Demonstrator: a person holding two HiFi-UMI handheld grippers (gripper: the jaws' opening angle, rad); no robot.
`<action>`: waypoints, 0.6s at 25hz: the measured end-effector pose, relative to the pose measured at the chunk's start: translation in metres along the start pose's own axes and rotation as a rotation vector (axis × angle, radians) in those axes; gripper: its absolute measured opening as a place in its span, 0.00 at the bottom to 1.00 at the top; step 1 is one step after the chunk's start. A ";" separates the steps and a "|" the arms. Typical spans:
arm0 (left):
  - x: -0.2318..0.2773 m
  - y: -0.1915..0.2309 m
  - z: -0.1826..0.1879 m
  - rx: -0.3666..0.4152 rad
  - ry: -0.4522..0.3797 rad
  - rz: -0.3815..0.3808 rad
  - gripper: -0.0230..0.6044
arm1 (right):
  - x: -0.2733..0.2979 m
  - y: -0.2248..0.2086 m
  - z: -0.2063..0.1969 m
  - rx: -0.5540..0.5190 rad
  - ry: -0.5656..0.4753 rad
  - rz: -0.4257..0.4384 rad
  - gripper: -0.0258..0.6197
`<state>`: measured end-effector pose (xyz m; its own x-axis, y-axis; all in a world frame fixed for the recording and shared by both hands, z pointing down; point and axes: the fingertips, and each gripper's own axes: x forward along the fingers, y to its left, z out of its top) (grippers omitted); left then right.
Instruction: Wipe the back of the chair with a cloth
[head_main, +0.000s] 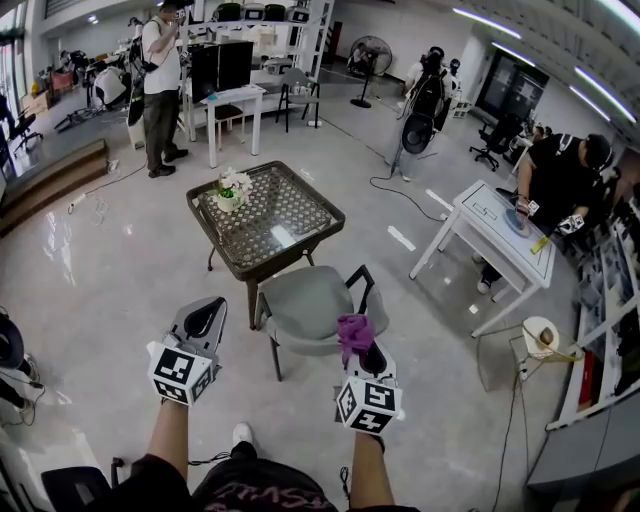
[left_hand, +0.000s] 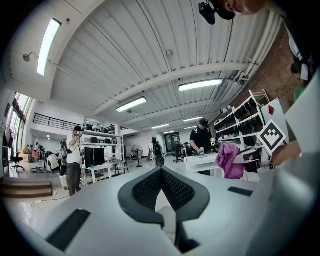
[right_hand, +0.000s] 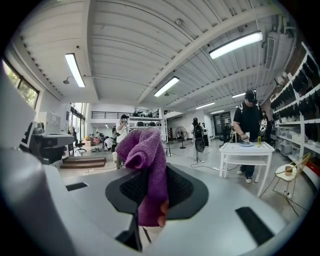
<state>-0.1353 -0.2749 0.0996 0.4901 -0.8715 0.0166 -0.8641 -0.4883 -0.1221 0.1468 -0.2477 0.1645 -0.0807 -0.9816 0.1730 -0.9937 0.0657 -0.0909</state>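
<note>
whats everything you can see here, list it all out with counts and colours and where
chair: 1, grey seat, black frame, just ahead of both grippers
glass-top table: 1, dark frame, beyond the chair
flower pot: 1, white blooms, on that table's far left part
cloth: 1, purple, bunched in the right gripper
white tables: 2, one at right, one at back left
fan: 1, black, standing at the back
people: at least 3, back left, back centre, bent over the right table
left gripper: 1, grey, jaws together, empty
right gripper: 1, grey, jaws shut on the cloth
</note>
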 end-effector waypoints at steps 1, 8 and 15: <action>0.000 -0.001 0.000 0.001 0.001 0.001 0.05 | 0.000 -0.001 0.001 -0.002 -0.001 0.000 0.18; 0.007 -0.007 -0.002 0.001 0.015 -0.009 0.05 | -0.003 -0.007 0.005 -0.023 -0.012 -0.006 0.18; 0.002 -0.014 0.009 0.000 0.001 -0.022 0.05 | -0.009 -0.009 0.010 -0.038 -0.011 0.000 0.18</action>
<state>-0.1210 -0.2699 0.0928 0.5087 -0.8607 0.0199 -0.8532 -0.5071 -0.1219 0.1572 -0.2409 0.1536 -0.0798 -0.9835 0.1622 -0.9960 0.0720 -0.0530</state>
